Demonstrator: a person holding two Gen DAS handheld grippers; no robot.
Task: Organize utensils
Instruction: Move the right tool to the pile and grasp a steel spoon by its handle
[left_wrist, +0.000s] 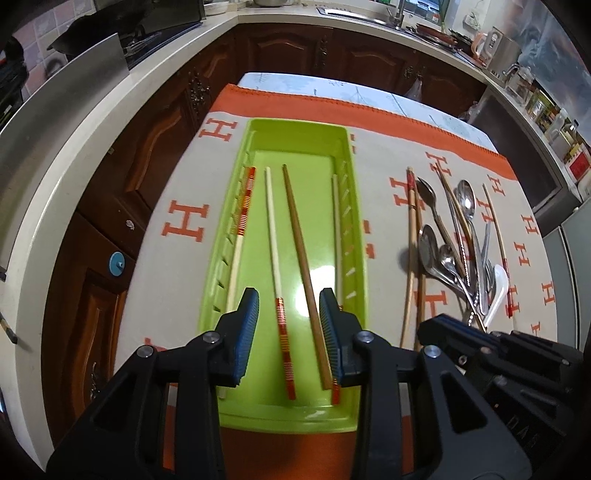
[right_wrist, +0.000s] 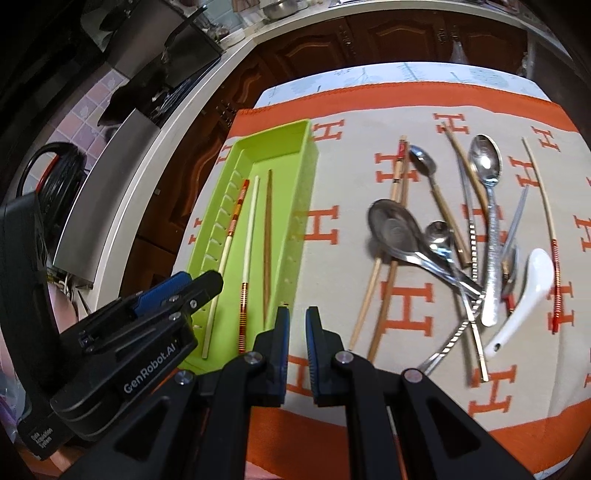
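Nearest, left gripper (left_wrist: 289, 334) hangs over the near end of the green tray (left_wrist: 351, 229), jaws wide apart, nothing held; a red-banded white chopstick (left_wrist: 277, 280) and a brown wooden chopstick (left_wrist: 303, 266) lie on the tray floor between its blue pads (left_wrist: 248, 332). Right gripper (right_wrist: 297, 350) sits just beside the tray's near right corner, over the H-pattern cloth (right_wrist: 325, 225), jaws nearly closed with a narrow gap, nothing between them. Inside the tray, four chopsticks lie lengthwise: another red-banded one (left_wrist: 242, 225) along the left ribbed wall, the white and brown ones mid-floor, and a pale one (left_wrist: 336, 229) against the right wall. Right of the tray, apart from it, loose utensils lie piled on the cloth: a pair of bamboo chopsticks (right_wrist: 384, 258), a large steel spoon (right_wrist: 395, 229) lying across them, a small steel spoon (right_wrist: 439, 232) just beside it, a gold-handled spoon (right_wrist: 432, 181), a hammered-handle spoon (right_wrist: 487, 192), and a white ceramic soup spoon (right_wrist: 524, 295) at the right edge of the pile. A thin chopstick with red bands (right_wrist: 546, 229) lies furthest right, apart from the pile. Beyond the cloth, dark wood cabinets (left_wrist: 288, 51) run under a pale countertop (left_wrist: 74, 129), with a sink faucet (left_wrist: 400, 11) at the far edge.
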